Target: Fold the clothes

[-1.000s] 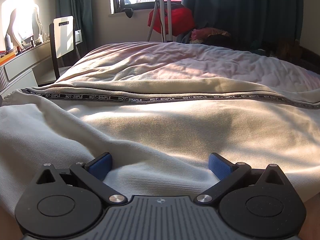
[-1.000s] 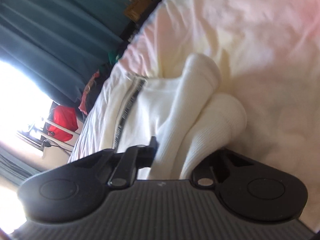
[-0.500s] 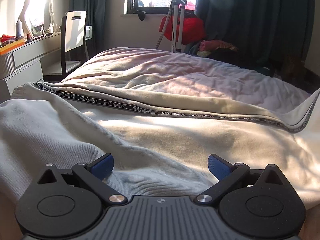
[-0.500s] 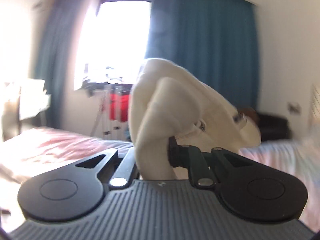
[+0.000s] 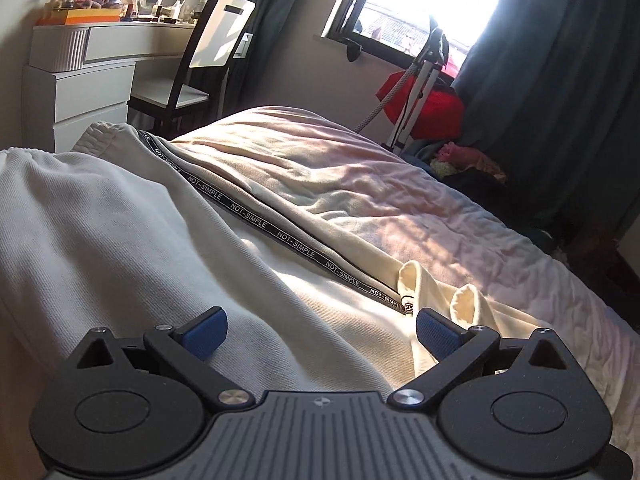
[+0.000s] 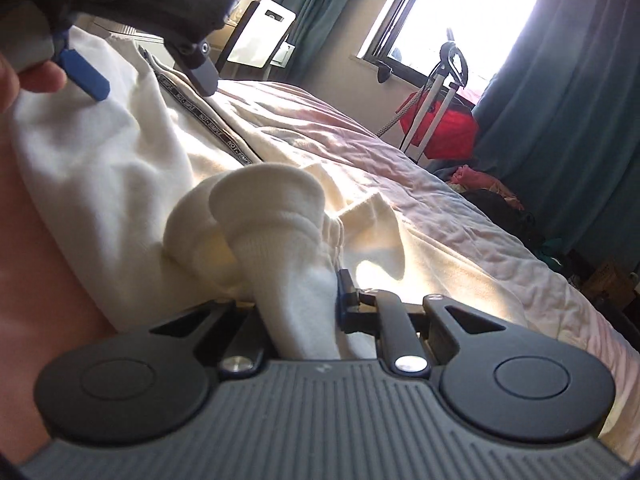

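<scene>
Sunlit bed carries cream sweatpants, one fold begun. Right gripper clamps the ribbed cuffs, brought over toward the waistband; left gripper gapes empty. Flattening remains.

Light: strong sun comes through the window and falls in patches on the bed.
Bed: the pink cover is wrinkled and stretches ahead of the claw, to its right.
Wall: pale, under the window, far ahead.
Curtains: dark teal curtains hang at both sides of the window.
Desk: a white desk with drawers stands far ahead to the left; small things lie on its top.
Chair: a dark chair with a white back stands just beside the desk.
Stand: a metal stand with a red bag is under the window, ahead to the right.
Floor: a heap of clothes lies below the right curtain.
</scene>
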The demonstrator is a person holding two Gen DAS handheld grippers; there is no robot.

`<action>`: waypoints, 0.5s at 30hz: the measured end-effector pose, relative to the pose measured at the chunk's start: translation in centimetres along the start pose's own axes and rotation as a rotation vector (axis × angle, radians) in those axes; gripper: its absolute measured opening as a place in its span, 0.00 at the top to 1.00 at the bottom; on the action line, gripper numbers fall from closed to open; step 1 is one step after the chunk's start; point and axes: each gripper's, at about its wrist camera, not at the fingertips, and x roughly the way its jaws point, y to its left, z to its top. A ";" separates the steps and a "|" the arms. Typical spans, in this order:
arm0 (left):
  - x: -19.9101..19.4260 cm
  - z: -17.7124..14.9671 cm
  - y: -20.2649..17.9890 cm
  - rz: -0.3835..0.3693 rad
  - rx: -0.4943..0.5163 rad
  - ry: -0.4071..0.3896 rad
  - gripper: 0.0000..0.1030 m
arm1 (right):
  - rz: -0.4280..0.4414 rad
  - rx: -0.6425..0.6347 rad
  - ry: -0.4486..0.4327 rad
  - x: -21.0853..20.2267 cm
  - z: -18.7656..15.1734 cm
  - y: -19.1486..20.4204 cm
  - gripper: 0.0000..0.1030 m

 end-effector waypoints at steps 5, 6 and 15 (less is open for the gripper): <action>0.3 -0.4 -0.7 -0.047 0.015 0.013 0.02 | 0.031 -0.010 0.014 -0.5 1.4 2.8 0.87; 0.3 -0.5 -0.9 -0.054 0.023 0.016 0.02 | 0.038 0.010 0.020 -0.4 1.5 2.7 0.86; 0.5 -1.3 -1.3 -0.123 0.035 0.051 0.02 | 0.137 0.541 -0.020 -1.5 1.9 -3.9 0.87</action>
